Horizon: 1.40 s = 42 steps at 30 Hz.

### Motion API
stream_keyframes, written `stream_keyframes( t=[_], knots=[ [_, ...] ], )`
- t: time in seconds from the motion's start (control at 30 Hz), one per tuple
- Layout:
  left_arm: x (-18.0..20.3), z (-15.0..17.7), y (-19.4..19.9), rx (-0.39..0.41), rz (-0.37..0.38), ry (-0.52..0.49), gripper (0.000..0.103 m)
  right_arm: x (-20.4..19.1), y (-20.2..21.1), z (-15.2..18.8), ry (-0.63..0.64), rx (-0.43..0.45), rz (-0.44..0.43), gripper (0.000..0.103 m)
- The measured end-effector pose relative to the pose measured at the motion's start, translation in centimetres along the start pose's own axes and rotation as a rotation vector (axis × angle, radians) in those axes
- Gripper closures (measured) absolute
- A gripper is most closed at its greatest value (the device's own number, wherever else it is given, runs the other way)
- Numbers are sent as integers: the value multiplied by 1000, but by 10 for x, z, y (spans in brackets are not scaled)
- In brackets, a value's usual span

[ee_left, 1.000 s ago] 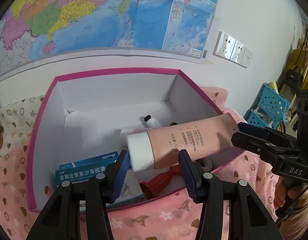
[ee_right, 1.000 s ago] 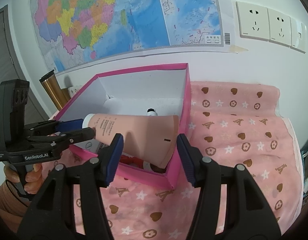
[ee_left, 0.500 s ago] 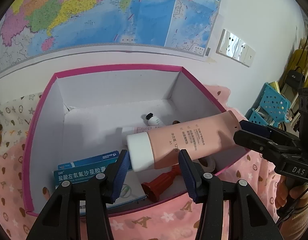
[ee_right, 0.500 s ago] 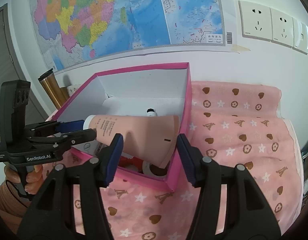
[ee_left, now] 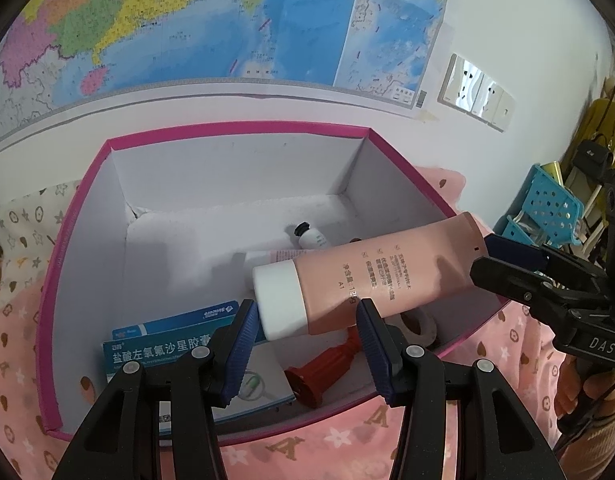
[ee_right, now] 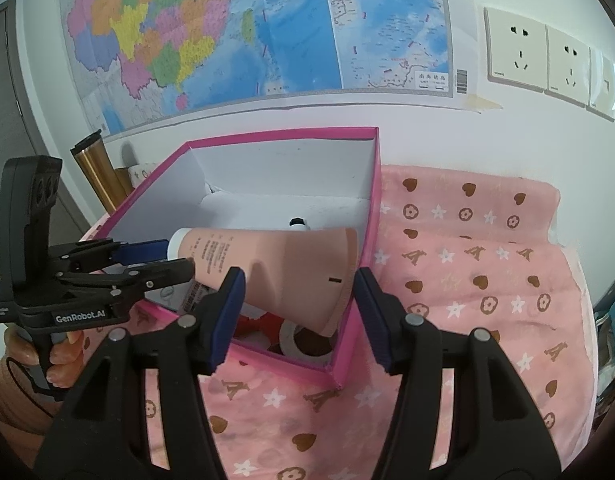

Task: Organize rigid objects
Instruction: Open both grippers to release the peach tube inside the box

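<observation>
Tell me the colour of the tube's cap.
White, on the pink tube's cap; clearest in the left wrist view.

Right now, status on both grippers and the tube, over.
Left gripper shut on pink tube, cap end; right gripper shut on crimped end. Tube slanted above pink box. Red piece, tape roll, medicine carton lie underneath.

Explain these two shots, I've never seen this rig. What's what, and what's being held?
No robot here: a person holds a handheld claw in each hand, and each claw has a fisheye camera looking along its two fingers. One picture is from the left claw, the other from the right claw.

A pink tube hangs over an open pink box on a patterned cloth. The left claw clamps its white cap end. The right appears to clamp its flat tail.

In the box are a blue medicine carton, a red object, a small bottle and a tape roll.
</observation>
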<state>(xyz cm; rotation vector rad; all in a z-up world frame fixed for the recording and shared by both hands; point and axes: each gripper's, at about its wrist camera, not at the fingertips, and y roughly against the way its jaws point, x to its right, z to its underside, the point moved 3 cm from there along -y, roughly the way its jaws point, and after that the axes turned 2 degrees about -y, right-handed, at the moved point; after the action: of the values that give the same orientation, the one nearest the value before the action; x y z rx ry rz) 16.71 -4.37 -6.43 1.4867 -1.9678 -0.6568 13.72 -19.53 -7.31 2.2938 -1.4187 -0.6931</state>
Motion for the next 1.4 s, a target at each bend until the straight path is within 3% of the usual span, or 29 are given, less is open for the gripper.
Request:
stream_keyframes(
  t=[0.37, 0.47, 0.57, 0.67, 0.8, 0.93, 1.13, 1.4],
  knots=[
    [1, -1, -6, -9, -6, -12, 52, -5, -5, 0, 35, 1, 58, 42],
    [1, 0, -5, 1, -8, -12, 48, -4, -4, 2, 26, 6, 54, 41],
    [2, 5, 6, 38, -8, -16, 35, -6, 1, 6, 23, 23, 38, 40],
    [6, 14, 25, 103, -23, -34, 17, -15, 10, 13, 30, 53, 13, 32],
    [9, 31, 54, 179, -56, -50, 0, -38, 29, 31, 87, 125, 13, 12],
    [4, 50, 75, 212, -127, -37, 0, -51, 34, 50, 84, 149, 32, 2],
    [-8, 75, 80, 170, -194, 11, 0, -61, 31, 74, 43, 117, 61, 2],
    [-14, 97, 81, 126, -224, 39, 0, -73, 30, 92, 58, 85, 62, 2]
  ],
)
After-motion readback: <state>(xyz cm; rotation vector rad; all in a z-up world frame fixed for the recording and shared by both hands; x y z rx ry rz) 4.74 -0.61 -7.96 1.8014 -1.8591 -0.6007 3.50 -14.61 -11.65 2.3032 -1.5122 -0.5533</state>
